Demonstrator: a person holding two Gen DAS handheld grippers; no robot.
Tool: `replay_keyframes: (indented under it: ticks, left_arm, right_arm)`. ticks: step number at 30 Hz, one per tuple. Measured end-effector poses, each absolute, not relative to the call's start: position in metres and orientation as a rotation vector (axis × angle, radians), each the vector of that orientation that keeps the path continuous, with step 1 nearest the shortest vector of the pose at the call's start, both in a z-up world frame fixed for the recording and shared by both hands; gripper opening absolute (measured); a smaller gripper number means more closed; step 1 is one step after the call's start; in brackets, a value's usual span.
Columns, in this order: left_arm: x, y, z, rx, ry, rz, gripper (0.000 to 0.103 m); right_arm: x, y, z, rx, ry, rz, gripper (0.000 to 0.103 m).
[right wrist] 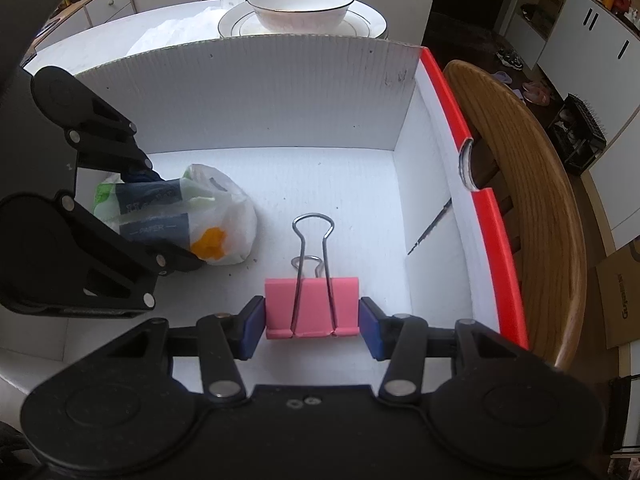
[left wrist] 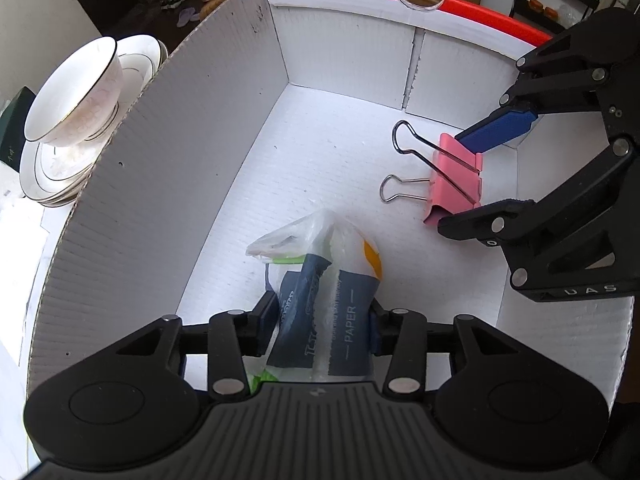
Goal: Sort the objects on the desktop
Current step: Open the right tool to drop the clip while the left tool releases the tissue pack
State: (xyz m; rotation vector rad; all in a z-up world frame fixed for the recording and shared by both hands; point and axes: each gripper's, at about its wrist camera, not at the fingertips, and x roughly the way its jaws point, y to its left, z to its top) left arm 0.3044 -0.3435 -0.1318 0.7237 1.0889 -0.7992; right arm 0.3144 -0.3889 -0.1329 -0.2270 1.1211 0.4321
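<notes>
- Inside white cardboard box [left wrist: 328, 148] [right wrist: 280, 96] with red rim: both grippers and both task items; tall corrugated walls on all sides, half-round notch cut in the red-edged wall, near wall cut off by the cameras' own housings.
- Beyond the box wall: wooden chair [right wrist: 532, 184] back just beside the red rim; stacked plates [left wrist: 52, 168] [right wrist: 240, 20] with a gold-rimmed bowl [left wrist: 72, 92] [right wrist: 300, 4] on top, lower parts hidden behind the wall in the right wrist view.
- Low at box floor, left gripper [left wrist: 318, 328] [right wrist: 160, 216]: clamped from both sides on tissue packet [left wrist: 320, 280] [right wrist: 184, 220], a crumpled clear wrapper with a dark label reading "PAPER" and an orange patch; other print too creased to read; near end of packet hidden under the gripper body.
- Toward the red-rimmed wall, right gripper [left wrist: 468, 180] [right wrist: 312, 320]: blue pads flanking pink binder clip [left wrist: 456, 176] [right wrist: 312, 304]; left pad touching the clip's side, a thin gap showing at the right pad, so a firm clamp cannot be told.
- Clip resting on the floor, wire handles folded out toward the box centre, one handle mostly hidden behind the other from the right wrist.
- Bare floor between packet and clip, and wider bare floor toward the far corner.
</notes>
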Motion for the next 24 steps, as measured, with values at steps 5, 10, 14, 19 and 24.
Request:
replay_keyframes:
  ticks: [5, 10, 14, 19, 24]
  left_arm:
    - [0.301, -0.339, -0.130, 0.716, 1.095, -0.818, 0.061]
    - [0.297, -0.335, -0.123, 0.684, 1.082, -0.835, 0.066]
    - [0.294, -0.331, -0.110, 0.647, 1.047, -0.834, 0.066]
    - [0.286, -0.324, -0.090, 0.575, 0.993, -0.831, 0.066]
    - [0.276, -0.311, -0.072, 0.497, 0.933, -0.806, 0.066]
  right_arm:
    - [0.316, -0.389, -0.134, -0.233, 1.126, 0.434, 0.050]
    - [0.316, -0.390, -0.132, -0.224, 1.118, 0.447, 0.055]
    - [0.312, -0.391, -0.125, -0.221, 1.099, 0.462, 0.061]
    - [0.306, -0.397, -0.111, -0.188, 1.060, 0.481, 0.063]
    - [0.298, -0.401, -0.096, -0.149, 1.021, 0.513, 0.063]
